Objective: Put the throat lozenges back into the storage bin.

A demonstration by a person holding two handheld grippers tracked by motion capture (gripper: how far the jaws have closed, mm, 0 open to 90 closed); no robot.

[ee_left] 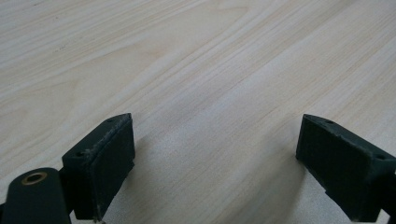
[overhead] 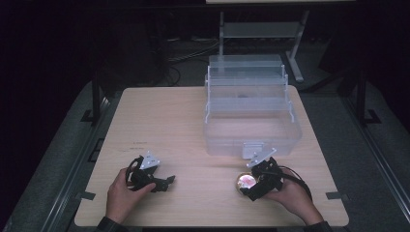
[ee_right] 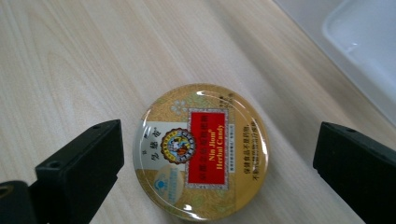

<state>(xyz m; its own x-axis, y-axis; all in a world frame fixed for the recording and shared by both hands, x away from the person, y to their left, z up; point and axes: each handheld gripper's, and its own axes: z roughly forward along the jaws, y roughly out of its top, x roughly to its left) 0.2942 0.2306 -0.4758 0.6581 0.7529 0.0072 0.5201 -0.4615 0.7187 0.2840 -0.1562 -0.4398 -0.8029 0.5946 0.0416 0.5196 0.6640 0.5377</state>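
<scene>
A round gold candy tin point(ee_right: 201, 150) with a red label lies flat on the wooden table point(overhead: 183, 125). It also shows in the high view as the tin point(overhead: 244, 181) near the front right. My right gripper point(ee_right: 217, 172) is open, its jaws standing on either side of the tin without touching it. In the high view the right gripper point(overhead: 256, 182) is held in a hand just right of the tin. My left gripper point(ee_left: 215, 163) is open over bare wood, with nothing between its jaws. The left gripper point(overhead: 163, 182) rests low at the table's front left.
A clear plastic toolbox point(overhead: 251, 108) with raised tiered trays stands open at the back right of the table; its corner point(ee_right: 359, 42) lies just beyond the tin. A metal stand point(overhead: 261, 34) and cables sit on the dark floor behind.
</scene>
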